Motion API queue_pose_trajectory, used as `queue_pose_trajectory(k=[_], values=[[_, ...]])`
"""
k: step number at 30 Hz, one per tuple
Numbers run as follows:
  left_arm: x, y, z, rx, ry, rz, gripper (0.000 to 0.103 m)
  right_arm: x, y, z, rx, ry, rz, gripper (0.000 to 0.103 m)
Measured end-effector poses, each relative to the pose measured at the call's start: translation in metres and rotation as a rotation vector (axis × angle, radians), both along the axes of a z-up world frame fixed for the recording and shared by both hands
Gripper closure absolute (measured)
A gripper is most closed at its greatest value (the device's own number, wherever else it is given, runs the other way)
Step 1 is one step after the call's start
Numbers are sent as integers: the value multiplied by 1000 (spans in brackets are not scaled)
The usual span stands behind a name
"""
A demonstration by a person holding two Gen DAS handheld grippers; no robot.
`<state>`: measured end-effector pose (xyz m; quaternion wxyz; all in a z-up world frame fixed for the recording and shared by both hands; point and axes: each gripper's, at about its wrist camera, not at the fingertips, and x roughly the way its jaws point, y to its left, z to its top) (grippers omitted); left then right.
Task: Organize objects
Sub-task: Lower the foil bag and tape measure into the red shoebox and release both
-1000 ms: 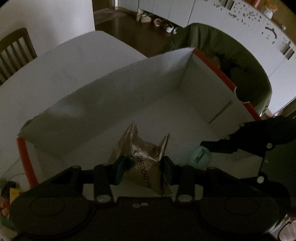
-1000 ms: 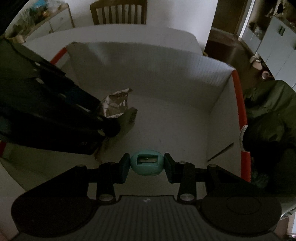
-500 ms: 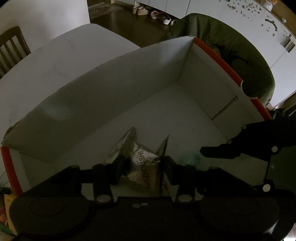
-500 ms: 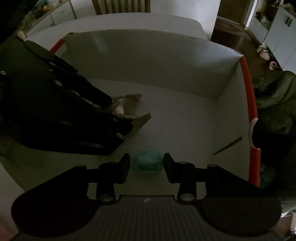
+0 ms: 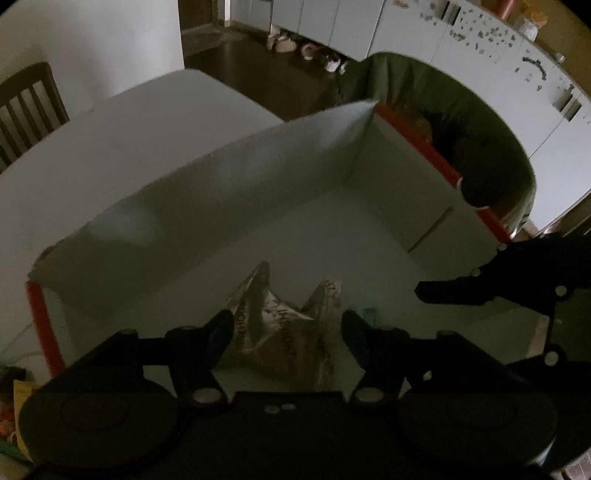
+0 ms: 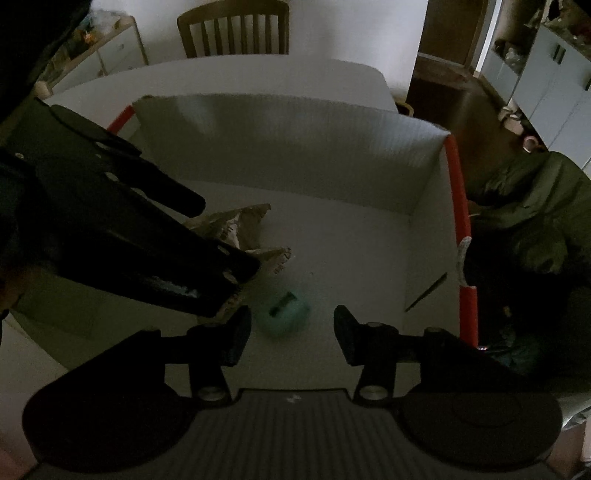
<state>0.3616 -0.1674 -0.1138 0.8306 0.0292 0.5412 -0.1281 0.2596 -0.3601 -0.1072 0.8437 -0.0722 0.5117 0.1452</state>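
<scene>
A white cardboard box point(image 5: 229, 177) with red rim edges stands on the white table; it also shows in the right wrist view point(image 6: 295, 147). A crumpled silver snack bag point(image 5: 280, 328) lies on the box floor between the open fingers of my left gripper point(image 5: 288, 332), free of them. The bag point(image 6: 240, 229) shows partly hidden behind the left gripper in the right wrist view. A teal round pencil sharpener point(image 6: 286, 312) lies on the box floor just beyond my open, empty right gripper point(image 6: 291, 332).
A wooden chair point(image 6: 232, 27) stands at the table's far side. A dark green jacket point(image 6: 535, 206) hangs over a seat beside the box. White cabinets point(image 5: 461, 40) line the far wall. Colourful small items point(image 5: 14, 398) lie left of the box.
Both grippers opened and pulled up. The left let the snack bag go onto the box floor. The right let the teal sharpener go, and it now lies on the floor.
</scene>
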Motion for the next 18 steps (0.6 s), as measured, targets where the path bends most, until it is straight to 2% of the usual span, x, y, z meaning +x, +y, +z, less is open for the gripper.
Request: queue_pose_trajectory(k=[8,18], values=[[-33,11,34,-56,-95,19,41,-12,-3,21,55,-48,-33,55],[-92,46,78,-133,-219,32,42,-36,14,66,137,-140,-58,54]])
